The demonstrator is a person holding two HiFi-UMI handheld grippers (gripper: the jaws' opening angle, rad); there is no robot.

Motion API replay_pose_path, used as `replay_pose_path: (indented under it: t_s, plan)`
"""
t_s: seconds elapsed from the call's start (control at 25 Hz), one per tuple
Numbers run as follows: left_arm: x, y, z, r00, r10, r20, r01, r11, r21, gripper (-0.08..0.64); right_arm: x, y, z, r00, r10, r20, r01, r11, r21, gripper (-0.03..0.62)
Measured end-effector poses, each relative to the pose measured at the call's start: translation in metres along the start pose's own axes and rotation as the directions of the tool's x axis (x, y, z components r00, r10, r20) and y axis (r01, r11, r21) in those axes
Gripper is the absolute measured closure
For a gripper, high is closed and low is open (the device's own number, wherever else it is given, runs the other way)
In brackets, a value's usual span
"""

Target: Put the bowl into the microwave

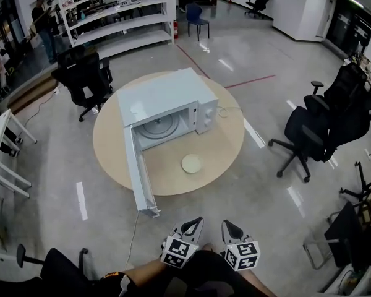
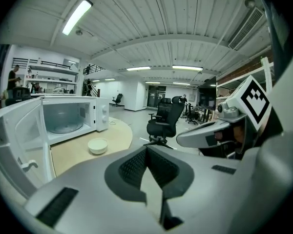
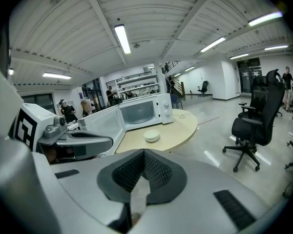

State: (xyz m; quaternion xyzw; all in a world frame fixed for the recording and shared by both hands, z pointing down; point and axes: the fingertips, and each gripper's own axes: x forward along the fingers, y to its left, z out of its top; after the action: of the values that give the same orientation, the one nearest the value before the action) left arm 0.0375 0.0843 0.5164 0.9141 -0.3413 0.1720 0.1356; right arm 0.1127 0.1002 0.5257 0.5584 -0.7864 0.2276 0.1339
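The bowl (image 1: 191, 163) lies well apart from left tongs (image 1: 198, 221) and right tongs (image 1: 226, 224).

Microwave and bowl on a round table, with both grippers on the near side.

The microwave (image 1: 167, 94) stands on the far half of the round table (image 1: 226, 156). Its door (image 1: 139, 175) swings out toward the near-left, with its end past the table's rim, and the turntable (image 1: 161, 127) lies inside. The bowl (image 1: 191, 163) sits on the table before the open cavity, right of the door and touching neither. A cable (image 1: 226, 111) lies right of the microwave. An office chair (image 1: 83, 79) stands behind the table to the left, a second office chair (image 1: 324, 125) stands to its right, and shelving (image 1: 111, 11) runs along the back. The left gripper (image 1: 195, 223) and right gripper (image 1: 229, 226) sit side by side, well short of the table.
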Motion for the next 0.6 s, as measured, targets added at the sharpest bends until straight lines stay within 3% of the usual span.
replay_pose_path:
  t_s: [0.6]
  plan:
    - [0.041,-0.038,-0.002,0.985,0.173,-0.002,-0.173,0.984,-0.049,0.512,-0.009,-0.063,-0.003,0.988,0.154,-0.005,-0.154,0.987,-0.051,0.577]
